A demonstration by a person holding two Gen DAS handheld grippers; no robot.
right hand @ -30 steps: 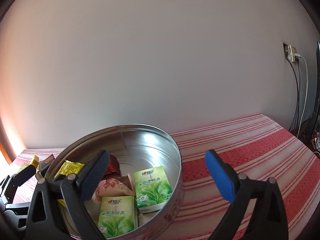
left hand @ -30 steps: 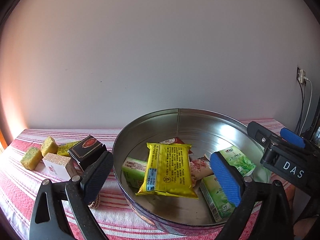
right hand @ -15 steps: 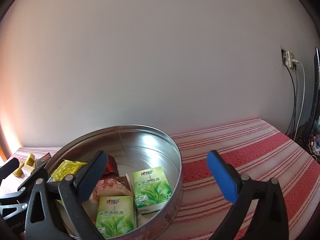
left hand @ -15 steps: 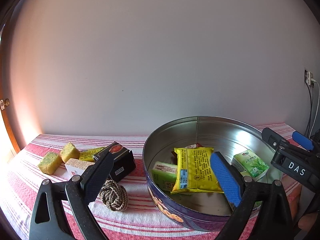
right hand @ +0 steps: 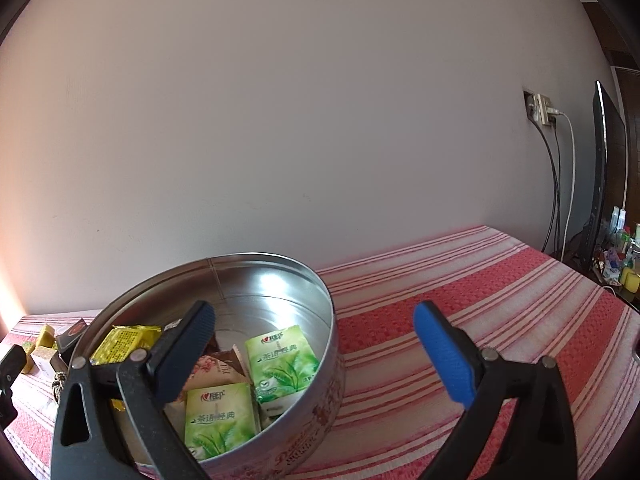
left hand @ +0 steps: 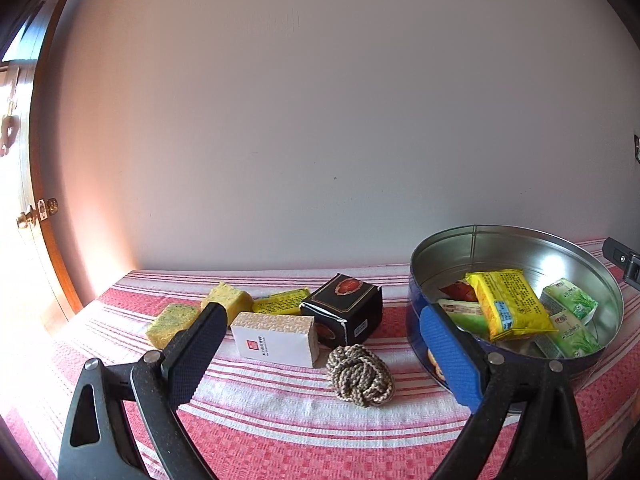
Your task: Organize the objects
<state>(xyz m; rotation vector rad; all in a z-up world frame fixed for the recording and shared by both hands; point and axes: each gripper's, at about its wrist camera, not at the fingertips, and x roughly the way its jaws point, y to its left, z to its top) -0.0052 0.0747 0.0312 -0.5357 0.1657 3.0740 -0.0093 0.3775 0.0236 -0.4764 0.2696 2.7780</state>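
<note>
A round metal tin (left hand: 520,240) (right hand: 280,272) holds a yellow packet (left hand: 508,304), green tea packets (right hand: 280,360) and other sachets. Left of it on the striped cloth lie a knotted rope ball (left hand: 360,372), a white box (left hand: 276,340), a black box (left hand: 344,308), a flat yellow packet (left hand: 280,300) and two yellow sponge blocks (left hand: 228,298). My left gripper (left hand: 320,356) is open and empty, hovering just in front of the rope ball and white box. My right gripper (right hand: 316,356) is open and empty over the tin's right rim.
A red and white striped cloth (right hand: 480,300) covers the table, bare to the tin's right. The wall runs close behind. A door with a brass knob (left hand: 28,220) stands far left. Cables and a socket (right hand: 540,112) and a dark screen (right hand: 604,180) are at the right.
My left gripper has swung left, away from over the tin toward the loose objects on the cloth. The right gripper has barely moved.
</note>
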